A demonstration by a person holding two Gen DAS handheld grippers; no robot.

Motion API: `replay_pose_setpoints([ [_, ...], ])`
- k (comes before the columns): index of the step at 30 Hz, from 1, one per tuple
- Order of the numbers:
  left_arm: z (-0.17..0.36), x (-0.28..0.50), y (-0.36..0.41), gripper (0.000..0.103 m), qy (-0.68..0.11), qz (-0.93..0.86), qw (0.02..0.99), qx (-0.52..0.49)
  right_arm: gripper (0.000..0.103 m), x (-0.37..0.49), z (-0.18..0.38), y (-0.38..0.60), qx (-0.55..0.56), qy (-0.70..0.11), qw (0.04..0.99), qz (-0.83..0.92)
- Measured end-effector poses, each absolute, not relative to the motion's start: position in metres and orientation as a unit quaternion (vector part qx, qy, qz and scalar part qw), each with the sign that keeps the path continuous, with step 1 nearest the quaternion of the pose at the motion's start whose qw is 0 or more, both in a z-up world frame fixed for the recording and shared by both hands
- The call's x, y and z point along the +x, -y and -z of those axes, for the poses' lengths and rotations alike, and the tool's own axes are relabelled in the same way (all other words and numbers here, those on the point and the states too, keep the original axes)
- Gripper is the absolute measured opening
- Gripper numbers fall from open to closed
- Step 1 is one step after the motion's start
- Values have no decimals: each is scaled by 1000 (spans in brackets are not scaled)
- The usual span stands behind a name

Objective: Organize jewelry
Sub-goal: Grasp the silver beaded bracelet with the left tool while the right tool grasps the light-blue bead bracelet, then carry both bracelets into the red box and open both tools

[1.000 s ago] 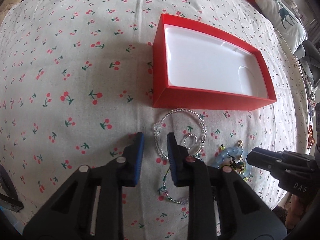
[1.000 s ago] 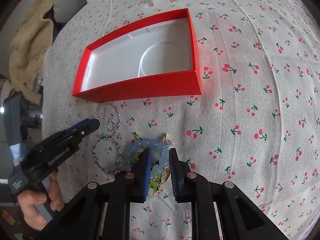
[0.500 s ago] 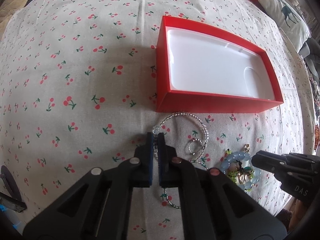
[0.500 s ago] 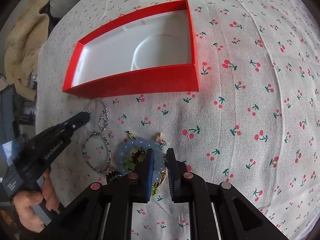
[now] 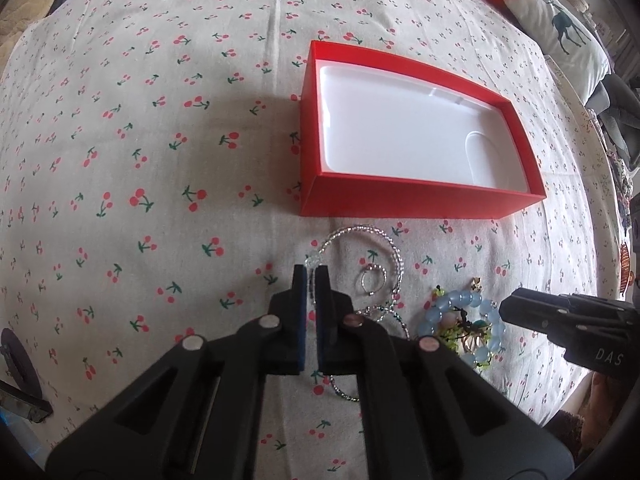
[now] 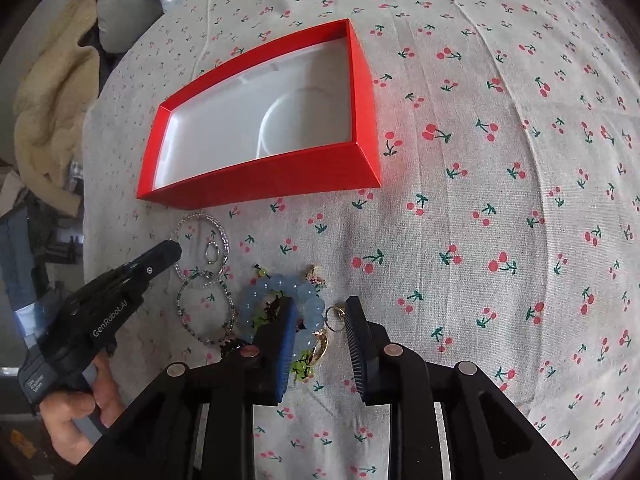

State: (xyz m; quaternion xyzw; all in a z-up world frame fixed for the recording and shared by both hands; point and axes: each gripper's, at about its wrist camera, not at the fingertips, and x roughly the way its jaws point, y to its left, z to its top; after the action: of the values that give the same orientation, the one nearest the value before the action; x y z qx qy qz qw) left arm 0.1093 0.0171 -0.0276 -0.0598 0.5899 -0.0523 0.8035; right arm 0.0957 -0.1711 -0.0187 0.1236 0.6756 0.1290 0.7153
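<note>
The right gripper [image 6: 319, 312] hangs low with jaws spread over the blue bead bracelet [image 6: 280, 300] and a gold ring [image 6: 334, 316]. Left of it, the left gripper [image 5: 311, 276] pinches the silver bracelet [image 5: 362, 236]. Beyond lies the red box [image 5: 420, 200]; bare tablecloth [image 6: 500, 160] spreads right.

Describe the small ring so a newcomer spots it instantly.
Start at the red box on the cherry tablecloth. Just in front of its near wall lies a silver beaded bracelet. The small ring sits inside that loop: the tiniest hoop, plain silver beads, unlike the chunky blue-bead bracelet.
</note>
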Motion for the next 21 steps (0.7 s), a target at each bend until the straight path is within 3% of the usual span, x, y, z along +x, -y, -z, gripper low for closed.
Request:
replay_pose_setpoints([
  [9,34,108,-17,4,-598,47,798,-53,25,95,29,144,64,-682,716,-135],
  [11,35,108,-17,4,-599,46,798,-52,12,94,34,137,44,-685,715,-132],
  [21,-3,95,-16,4,-560,74,823,-66,12,83,-12,130,38,-634,756,-158],
])
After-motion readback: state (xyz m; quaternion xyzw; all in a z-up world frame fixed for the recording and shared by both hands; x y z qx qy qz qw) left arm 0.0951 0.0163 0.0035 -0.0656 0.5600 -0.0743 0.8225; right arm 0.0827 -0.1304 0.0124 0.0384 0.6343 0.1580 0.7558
